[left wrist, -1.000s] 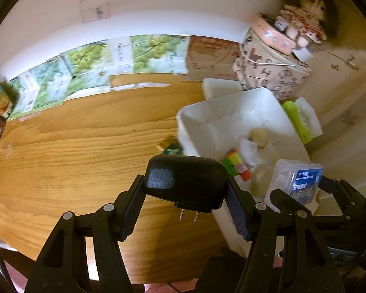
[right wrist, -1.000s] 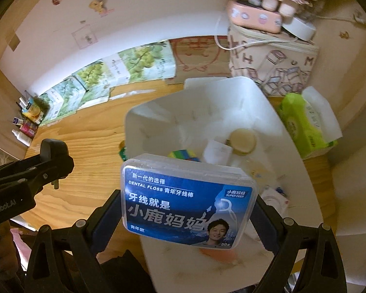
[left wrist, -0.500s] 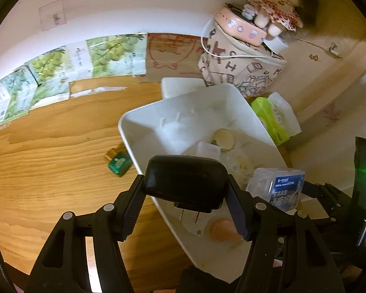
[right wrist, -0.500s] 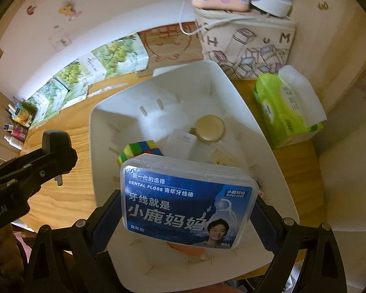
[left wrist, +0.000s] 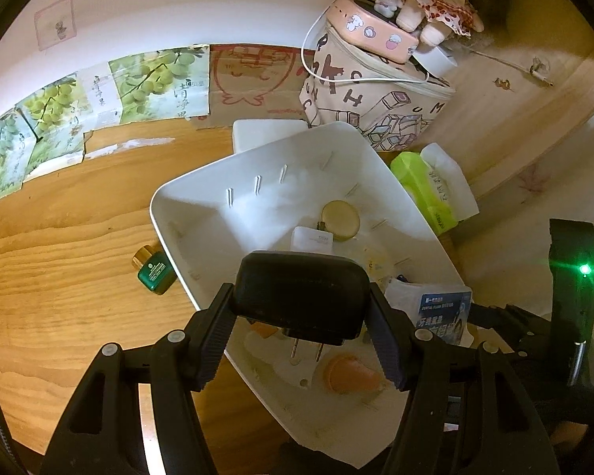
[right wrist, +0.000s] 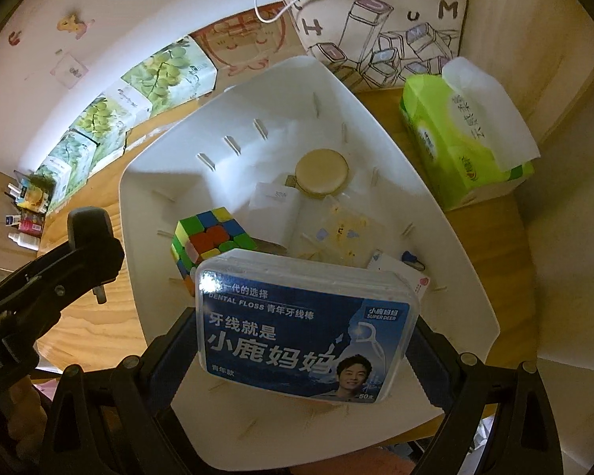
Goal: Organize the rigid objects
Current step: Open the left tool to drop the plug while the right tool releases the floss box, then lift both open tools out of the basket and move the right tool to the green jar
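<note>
Bin (left wrist: 202, 198), white, sat on wooden tabletop (left wrist: 59, 277). Left tongs (left wrist: 301, 340) clamped black plug adapter (left wrist: 301, 297) above bin; right tongs (right wrist: 305, 360) gripped dental floss box (right wrist: 305, 328) over it. Inside: puzzle cube (right wrist: 210, 237), round lid (right wrist: 322, 174). Green bottle (left wrist: 154, 271) lay outside, beside bin wall. Bin floor partly hidden.

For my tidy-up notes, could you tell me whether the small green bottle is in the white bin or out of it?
Out. The green bottle lies on its side on the wooden table, beside the white bin.
</note>
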A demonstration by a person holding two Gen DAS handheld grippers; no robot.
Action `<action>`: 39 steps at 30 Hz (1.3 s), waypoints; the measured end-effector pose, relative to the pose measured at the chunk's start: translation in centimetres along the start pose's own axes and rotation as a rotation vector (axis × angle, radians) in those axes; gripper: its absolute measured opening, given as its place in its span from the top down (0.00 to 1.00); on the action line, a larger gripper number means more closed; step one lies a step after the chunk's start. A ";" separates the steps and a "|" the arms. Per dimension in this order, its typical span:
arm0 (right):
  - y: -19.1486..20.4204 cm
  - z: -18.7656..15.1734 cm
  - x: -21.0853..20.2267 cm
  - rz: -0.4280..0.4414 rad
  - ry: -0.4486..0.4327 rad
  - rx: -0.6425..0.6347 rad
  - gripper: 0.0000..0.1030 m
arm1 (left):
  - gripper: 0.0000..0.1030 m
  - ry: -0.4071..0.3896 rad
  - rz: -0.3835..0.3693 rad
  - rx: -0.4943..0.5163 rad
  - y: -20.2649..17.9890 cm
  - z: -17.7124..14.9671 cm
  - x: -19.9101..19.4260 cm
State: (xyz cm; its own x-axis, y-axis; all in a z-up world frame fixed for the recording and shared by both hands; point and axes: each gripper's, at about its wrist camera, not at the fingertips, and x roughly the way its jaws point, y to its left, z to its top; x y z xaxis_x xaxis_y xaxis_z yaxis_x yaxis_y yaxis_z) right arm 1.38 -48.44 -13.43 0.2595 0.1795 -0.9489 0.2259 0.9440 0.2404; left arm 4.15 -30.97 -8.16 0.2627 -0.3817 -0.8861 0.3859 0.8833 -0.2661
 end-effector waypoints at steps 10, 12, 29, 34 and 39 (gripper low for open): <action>-0.8 -0.5 1.1 0.040 0.066 0.061 0.06 | 0.22 -0.044 -0.013 0.021 -0.4 -0.3 -1.1; -0.9 -0.8 1.1 0.046 0.071 0.073 0.06 | 0.21 -0.056 -0.024 0.032 -0.5 -0.4 -1.4; 0.9 -3.2 0.7 0.053 0.049 0.117 0.01 | 0.20 -0.175 -0.098 0.090 0.3 -2.7 -5.0; 2.4 -4.0 0.5 0.061 0.031 0.115 0.01 | 0.20 -0.237 -0.067 0.064 2.2 -3.6 -6.5; 4.4 -4.7 0.3 0.075 0.001 0.131 0.01 | 0.20 -0.270 -0.045 0.018 5.3 -4.2 -8.0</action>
State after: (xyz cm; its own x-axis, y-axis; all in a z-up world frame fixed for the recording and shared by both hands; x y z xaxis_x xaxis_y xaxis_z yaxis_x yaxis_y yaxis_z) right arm -2.00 -42.89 -13.64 0.2794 0.2485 -0.9274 0.3267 0.8837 0.3352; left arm 0.36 -22.10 -4.07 0.4706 -0.4811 -0.7396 0.4176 0.8599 -0.2937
